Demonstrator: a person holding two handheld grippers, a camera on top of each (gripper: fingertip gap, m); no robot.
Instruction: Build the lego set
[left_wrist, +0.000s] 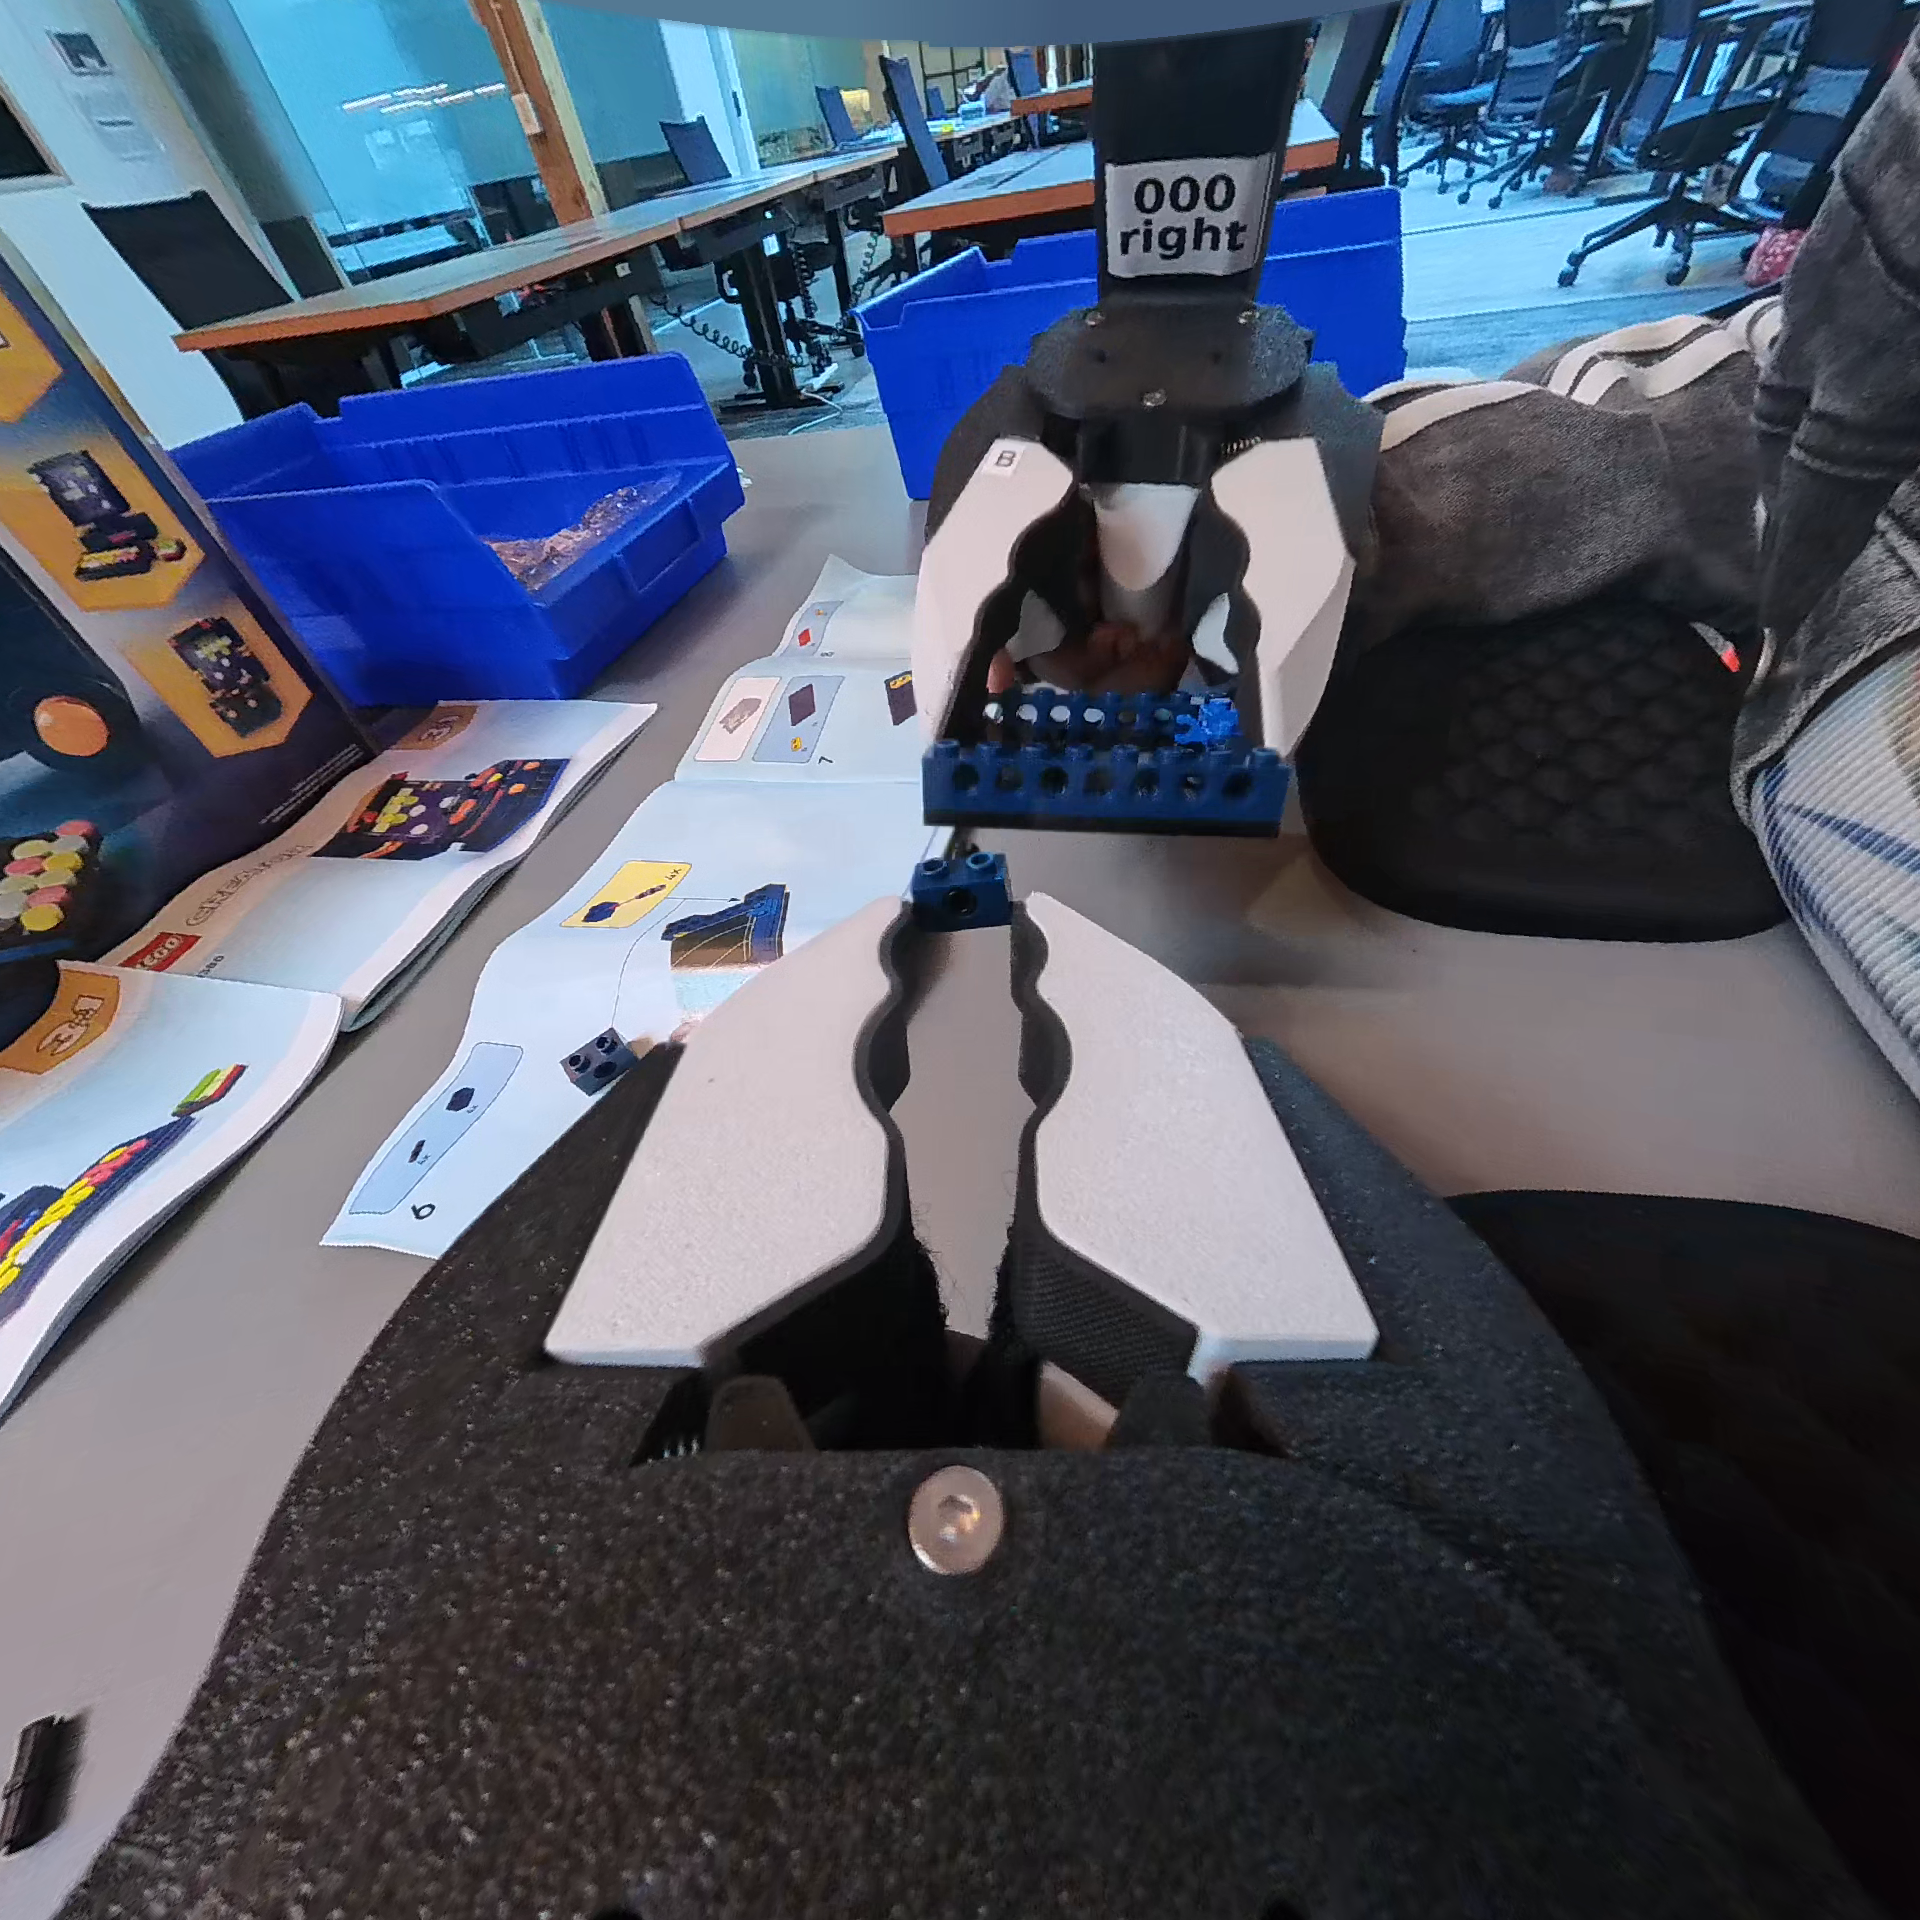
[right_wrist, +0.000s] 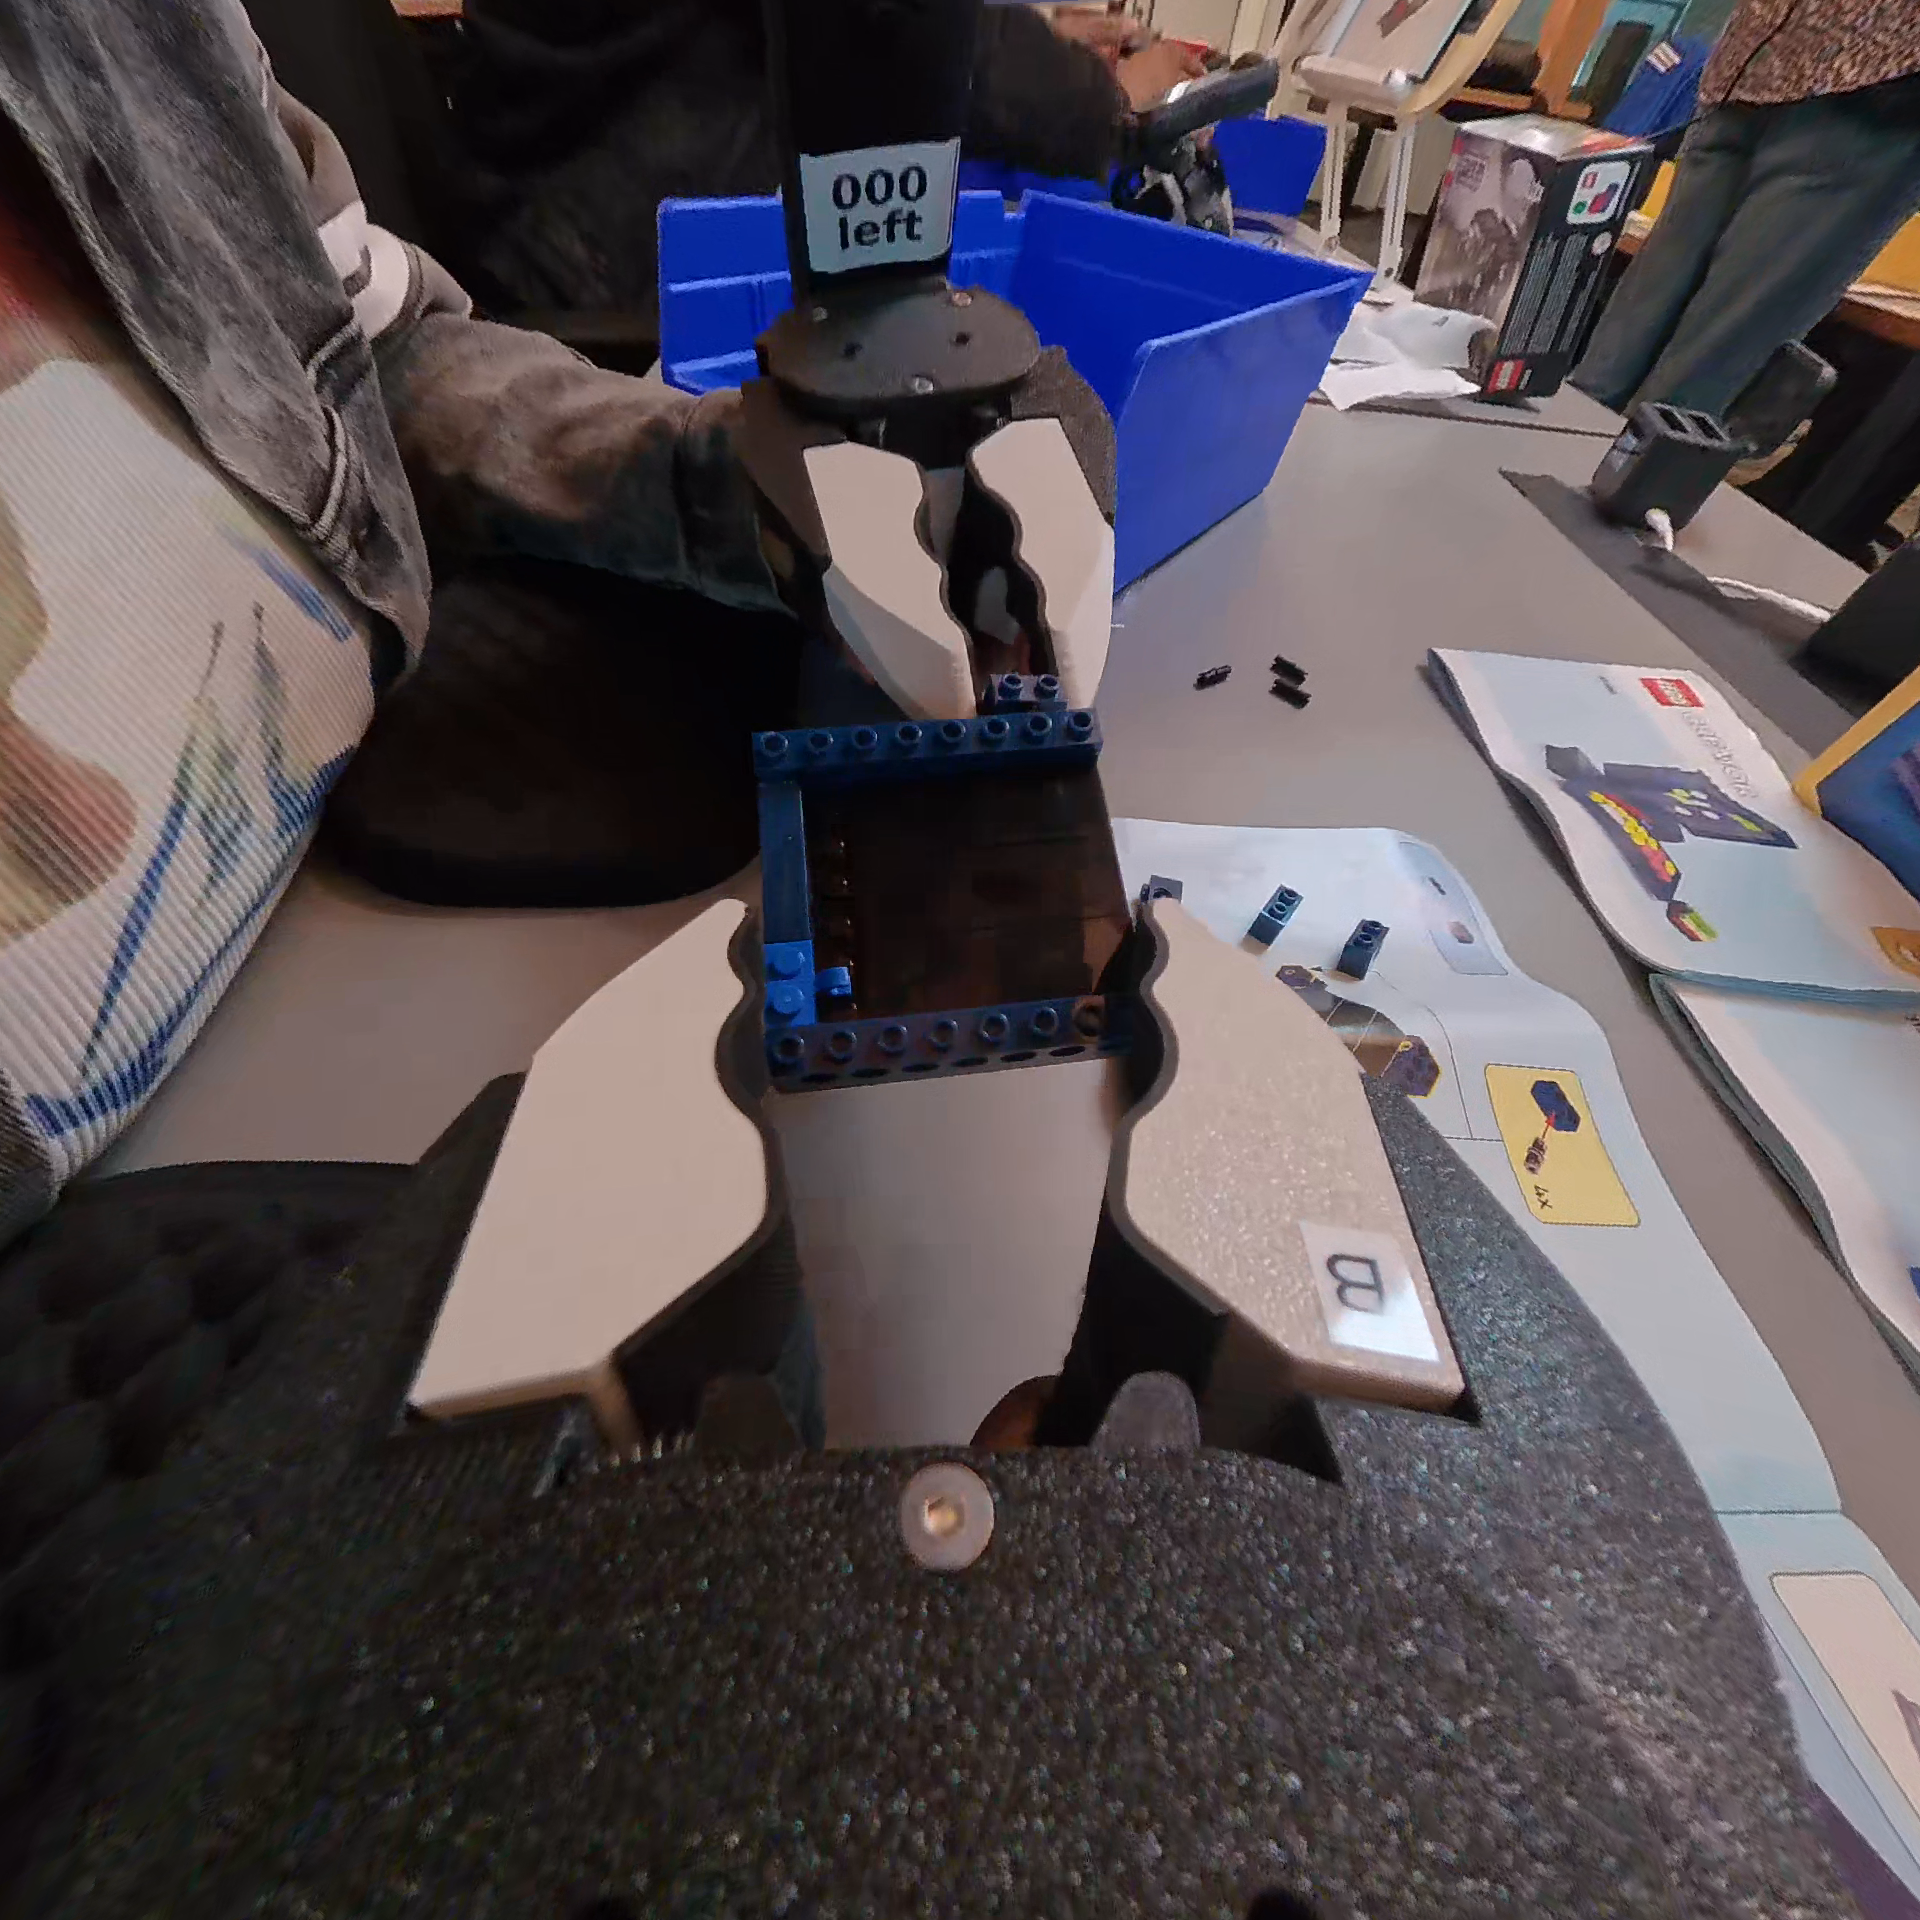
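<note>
At frame centre, the left gripper (left_wrist: 961, 909) pinches a small dark-blue brick (left_wrist: 960, 891) at its fingertips. Just above, the right gripper (right_wrist: 940, 1023) clamps a blue brick frame (right_wrist: 935, 894) over the grey table (right_wrist: 1351, 582).

Even, cool overhead office light, fairly bright; shadows soft, e.g. a faint one under the blue brick frame (left_wrist: 1107, 795). Mild glare on the glass partitions (left_wrist: 416, 114) at back. Strong fisheye bend twd edges in both views. Slight motion blur on booklets (left_wrist: 343, 873) & sleeve (right_wrist: 156, 675); foreground foam grainy.
</note>
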